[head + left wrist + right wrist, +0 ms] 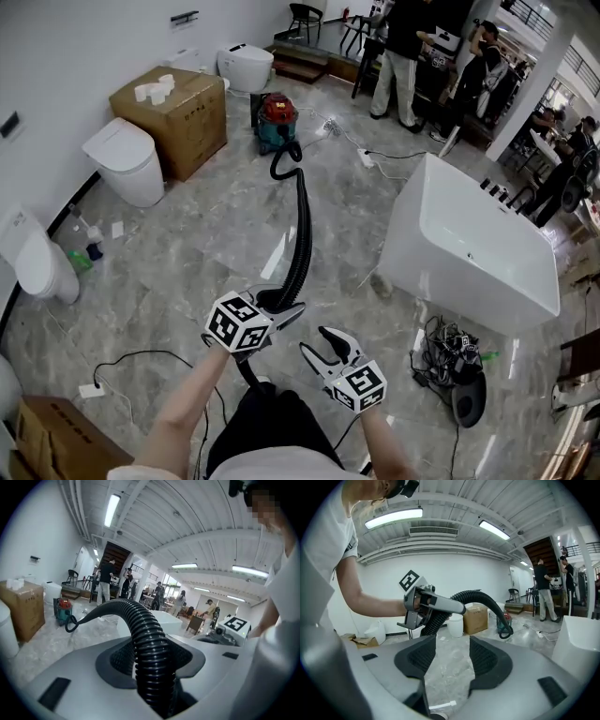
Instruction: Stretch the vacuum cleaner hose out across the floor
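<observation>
- A toilet [127, 159] stands by the left wall. A box [173, 117] is just behind it, with white rolls [155, 91] on top.
- A cord [141, 358] lies on the floor [206, 244] at lower left and ends at a power strip [91, 390].
- The vacuum [277, 120], red above and teal below, stands on the floor near the box, well away from the person.
- The hose [302, 225] leaves the vacuum and curls once on the floor just in front of it. It then lifts off the floor and runs almost straight to the left gripper.
- The left gripper [279, 307] is clamped on the hose near its near end. In the left gripper view the ribbed black hose sits between both pads and arches up and away toward the vacuum.
- A dark length of hose carries on below the grip toward the person's legs.
- The right gripper [314, 340] is just right of the left one and apart from it. Its jaws are spread, with only floor between them, and it does not touch the hose.
- In the right gripper view the left gripper shows ahead and to the left, with the hose arching from it toward the vacuum.
- A white tub [469, 244] stands right of the hose, well apart, with a tangle of cables [450, 352] by its near corner.
- People [403, 47] stand at the back right.
</observation>
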`<state>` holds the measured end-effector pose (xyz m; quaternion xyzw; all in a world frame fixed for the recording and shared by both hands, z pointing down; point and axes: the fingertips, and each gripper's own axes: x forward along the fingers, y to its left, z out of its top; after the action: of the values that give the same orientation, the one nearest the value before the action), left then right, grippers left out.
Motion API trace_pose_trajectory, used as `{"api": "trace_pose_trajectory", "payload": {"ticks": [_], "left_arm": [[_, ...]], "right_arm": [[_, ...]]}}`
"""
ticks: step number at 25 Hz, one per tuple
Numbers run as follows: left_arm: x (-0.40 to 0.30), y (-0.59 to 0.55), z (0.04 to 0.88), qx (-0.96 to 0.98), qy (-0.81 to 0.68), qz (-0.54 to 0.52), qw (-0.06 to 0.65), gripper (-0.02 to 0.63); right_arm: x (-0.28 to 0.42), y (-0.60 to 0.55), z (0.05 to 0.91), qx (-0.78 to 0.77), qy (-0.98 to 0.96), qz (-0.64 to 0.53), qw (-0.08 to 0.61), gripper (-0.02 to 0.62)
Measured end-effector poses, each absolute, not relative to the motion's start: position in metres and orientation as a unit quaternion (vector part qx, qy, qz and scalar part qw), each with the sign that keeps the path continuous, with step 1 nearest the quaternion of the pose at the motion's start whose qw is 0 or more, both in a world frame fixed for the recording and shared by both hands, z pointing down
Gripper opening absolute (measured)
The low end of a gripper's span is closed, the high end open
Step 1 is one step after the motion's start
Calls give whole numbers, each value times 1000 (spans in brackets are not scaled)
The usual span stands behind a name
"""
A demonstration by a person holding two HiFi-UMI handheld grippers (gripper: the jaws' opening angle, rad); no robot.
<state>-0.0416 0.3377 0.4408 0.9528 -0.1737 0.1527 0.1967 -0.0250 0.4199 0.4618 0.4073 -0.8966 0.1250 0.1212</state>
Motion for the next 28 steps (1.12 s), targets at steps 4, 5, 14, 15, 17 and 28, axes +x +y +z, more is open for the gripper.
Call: {"api": "trace_pose_trajectory", "payload": {"ticks": [4, 5, 14, 15, 17, 28], "left_arm": [[-48, 349, 453, 950, -161, 245, 110, 179], [-50, 353, 456, 947, -154, 272, 79, 178], [-74, 375, 477, 884, -103, 434, -139, 169], [-76, 375, 478, 875, -101, 445, -160, 169], [-80, 377, 479, 857, -93, 465, -202, 169], [-89, 379, 485, 837, -61, 485, -245, 167]], "right_arm": [[-22, 413, 456, 415, -893, 135, 108, 212], [-20, 412, 455, 416, -893, 136, 106, 212], [-16, 398, 450, 436, -883, 155, 82, 212], [-14, 396, 450, 437, -882, 151, 90, 212], [-8, 392, 447, 443, -878, 148, 105, 212], [-50, 369, 480, 245, -830, -216, 452, 213]]}}
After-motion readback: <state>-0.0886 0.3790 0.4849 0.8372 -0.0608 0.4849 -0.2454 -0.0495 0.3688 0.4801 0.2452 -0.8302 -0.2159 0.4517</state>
